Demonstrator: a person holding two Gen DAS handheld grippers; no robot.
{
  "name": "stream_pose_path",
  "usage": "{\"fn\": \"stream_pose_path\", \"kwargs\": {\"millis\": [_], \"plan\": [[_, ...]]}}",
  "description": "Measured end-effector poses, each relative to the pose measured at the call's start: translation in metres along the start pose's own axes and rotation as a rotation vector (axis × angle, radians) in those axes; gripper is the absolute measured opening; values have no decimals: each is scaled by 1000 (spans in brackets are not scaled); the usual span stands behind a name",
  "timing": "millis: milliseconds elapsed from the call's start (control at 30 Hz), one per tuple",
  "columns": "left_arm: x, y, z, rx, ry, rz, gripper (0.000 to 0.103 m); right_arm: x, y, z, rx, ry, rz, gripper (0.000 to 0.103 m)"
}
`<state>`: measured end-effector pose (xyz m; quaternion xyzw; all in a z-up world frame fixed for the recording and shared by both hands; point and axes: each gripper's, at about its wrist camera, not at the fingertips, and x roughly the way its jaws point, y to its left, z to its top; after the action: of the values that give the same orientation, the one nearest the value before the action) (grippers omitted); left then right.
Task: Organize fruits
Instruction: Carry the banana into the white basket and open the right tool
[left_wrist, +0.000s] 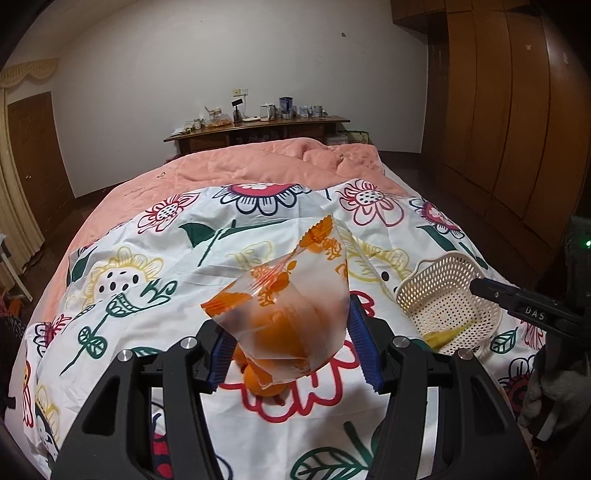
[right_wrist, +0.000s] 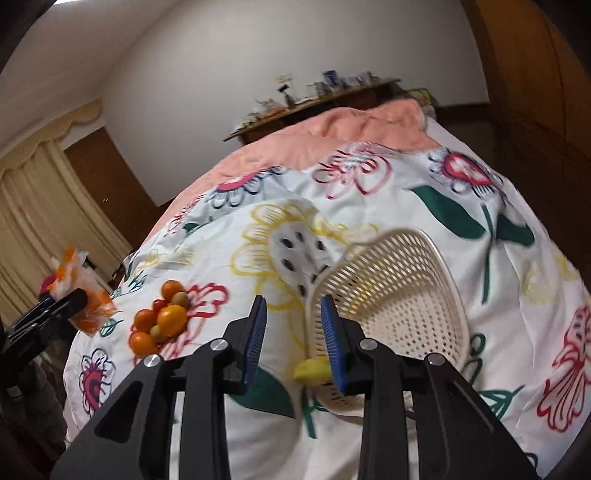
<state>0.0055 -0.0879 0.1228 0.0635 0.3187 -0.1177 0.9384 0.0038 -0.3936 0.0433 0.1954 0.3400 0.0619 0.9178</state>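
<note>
Fruits (right_wrist: 159, 321), oranges with small green ones and one red, heaped loose toward the left edge of the floral sheet (right_wrist: 406, 184). Plain from the right wrist only; from the left wrist mostly hidden behind a translucent orange-printed bag (left_wrist: 288, 295) pinched between the fingers of the left gripper (left_wrist: 290, 317) just above the heap. Right gripper (right_wrist: 293, 301) angled down, fingers drawn close on the rim of a tilted cream basket (right_wrist: 399, 295), yellow fruit (right_wrist: 312, 371) at its low end.

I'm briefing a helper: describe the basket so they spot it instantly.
On the bed, on its flowered sheet, right of the loose fruit pile, is a cream plastic basket. Alone there, it is perforated all over, with a scalloped rim.
</note>
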Motion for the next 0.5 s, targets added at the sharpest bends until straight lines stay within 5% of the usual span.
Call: {"fn": "stream_pose_path", "kwargs": {"millis": [133, 400, 500], "plan": [[10, -14, 4, 27, 17, -7, 58, -2, -21, -5, 64, -13, 3, 33], [40, -58, 16, 102, 67, -88, 58, -8, -56, -8, 162, -69, 13, 65], [57, -81, 18, 137, 96, -143, 58, -13, -62, -9, 165, -100, -5, 68]]}}
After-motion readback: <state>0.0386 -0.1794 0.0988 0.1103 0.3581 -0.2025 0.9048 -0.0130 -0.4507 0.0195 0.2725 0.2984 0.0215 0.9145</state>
